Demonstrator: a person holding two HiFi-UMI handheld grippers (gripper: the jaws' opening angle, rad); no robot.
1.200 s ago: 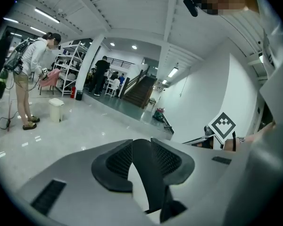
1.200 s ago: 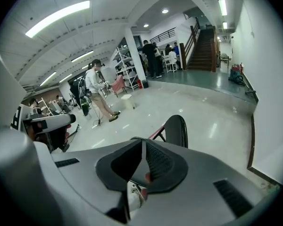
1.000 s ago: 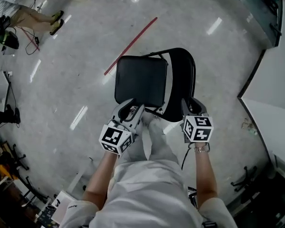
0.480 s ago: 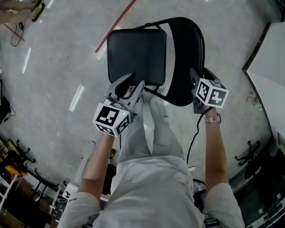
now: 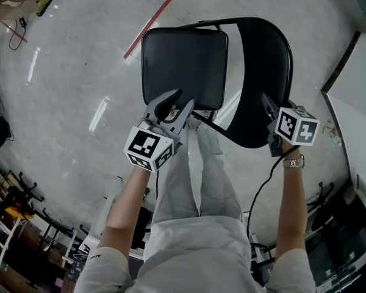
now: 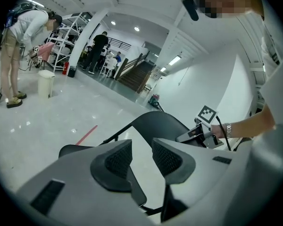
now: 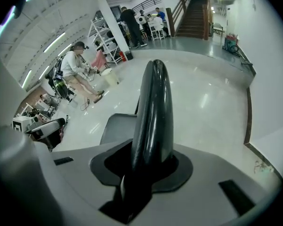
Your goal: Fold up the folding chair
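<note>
The right gripper has just been closing its fingers, now clamped on the folding chair's backrest. The left gripper has its fingers apart and empty, the seat just beyond them and a red line farther off.

- The pale, glossy floor carries streaks of reflected light.
- A red strip lies flat on it, near the standing black folding chair.
- A white bin stands farther off.
</note>
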